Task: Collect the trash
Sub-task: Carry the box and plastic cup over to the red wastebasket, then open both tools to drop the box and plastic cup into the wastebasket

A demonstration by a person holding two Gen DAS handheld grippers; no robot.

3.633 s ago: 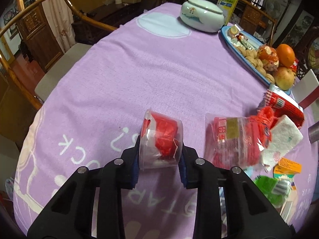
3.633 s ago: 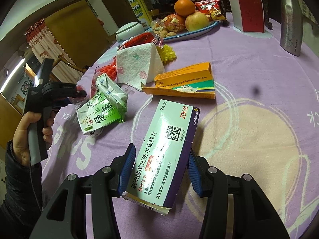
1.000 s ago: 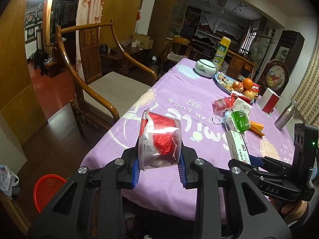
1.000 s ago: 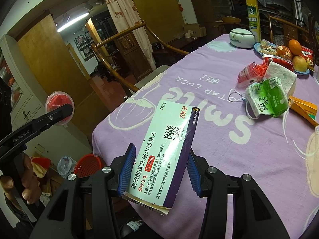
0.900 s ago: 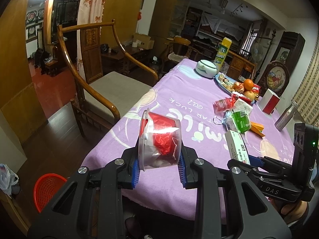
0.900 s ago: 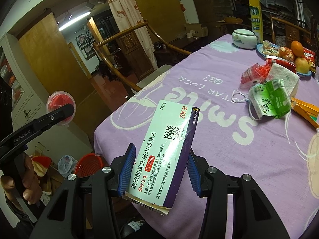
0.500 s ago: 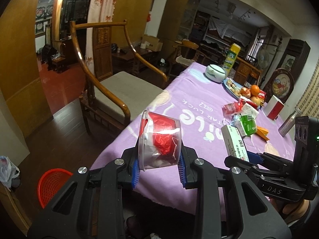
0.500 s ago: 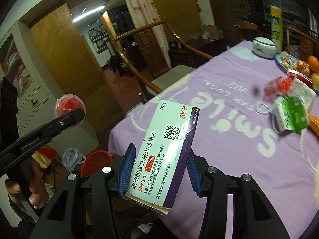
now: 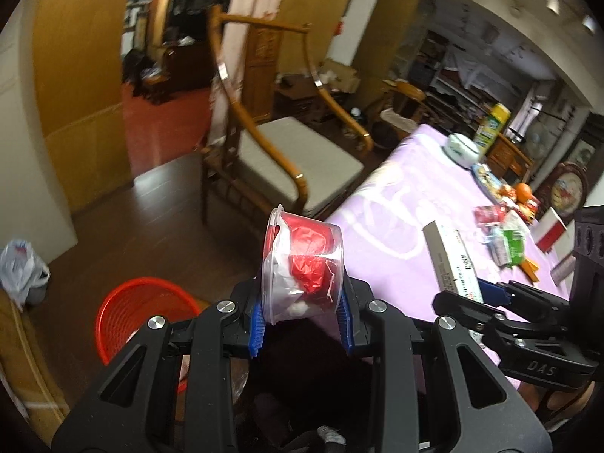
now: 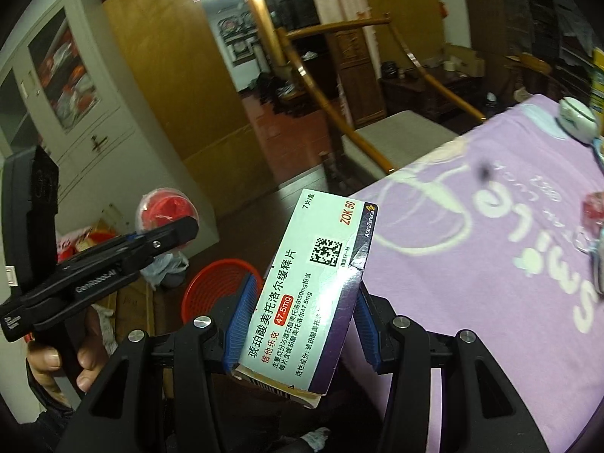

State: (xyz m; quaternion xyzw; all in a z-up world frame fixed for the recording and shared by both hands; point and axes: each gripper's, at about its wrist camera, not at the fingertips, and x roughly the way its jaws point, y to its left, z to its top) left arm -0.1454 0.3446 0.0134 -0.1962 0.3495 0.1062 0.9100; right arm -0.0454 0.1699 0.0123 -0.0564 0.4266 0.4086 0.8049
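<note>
Low in the left wrist view, centre of frame, my left claw pinches a clear plastic cup stuffed with red and white wrapper scraps; blue pads press its sides, cup lying on its side with the rim to the left. Lower left of that frame sits the red basket on the dark floor, which I judge to be the bin, so both loads are carried off the tabletop toward it. Right wrist view: my right claw clamps a medicine carton across its width, long axis running up and right, the lower flap torn open. The basket shows just behind the carton, centre-left. Both claws tilt downward. A hand grips the left tool's handle at lower left. More litter remains on the purple cloth at far right. Neither load is over the basket yet, as far as I can judge.
</note>
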